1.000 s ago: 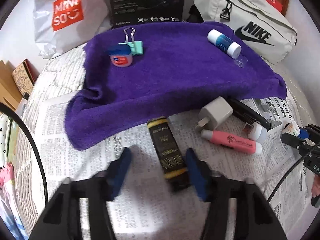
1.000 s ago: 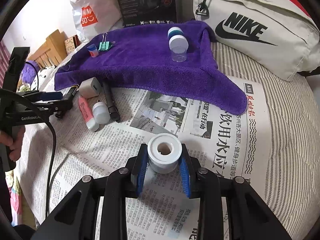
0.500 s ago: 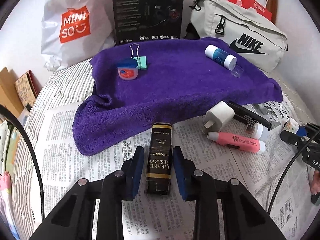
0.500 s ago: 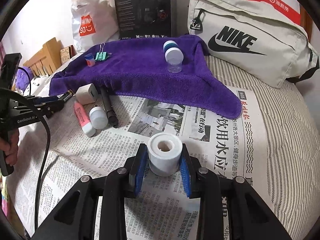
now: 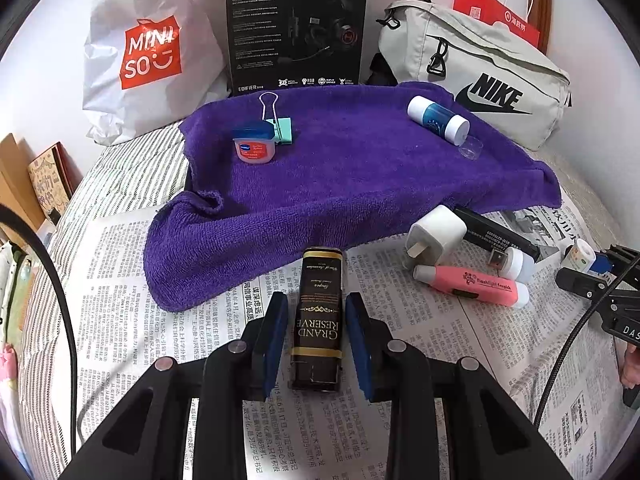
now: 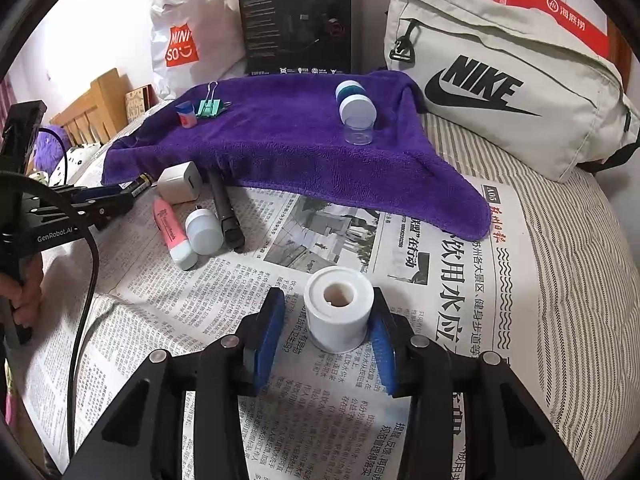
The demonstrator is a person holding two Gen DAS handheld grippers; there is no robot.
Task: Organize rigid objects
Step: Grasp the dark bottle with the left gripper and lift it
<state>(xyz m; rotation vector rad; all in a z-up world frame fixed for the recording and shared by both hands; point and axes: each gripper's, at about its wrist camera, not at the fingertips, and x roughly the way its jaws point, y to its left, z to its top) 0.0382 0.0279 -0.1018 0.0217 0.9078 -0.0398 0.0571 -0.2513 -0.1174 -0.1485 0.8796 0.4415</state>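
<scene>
Both jaws open: black box (image 5: pixel 318 320) betw. left's, white roll (image 6: pixel 338 308) betw. right's.

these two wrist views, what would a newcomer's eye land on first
The purple towel spread across the middle, carrying a Vaseline jar, a mint binder clip and a lying blue-and-white bottle. Next, the black Grand Reserve box between the left gripper pads, and the white roll standing between the right gripper pads on the newspaper.
</scene>
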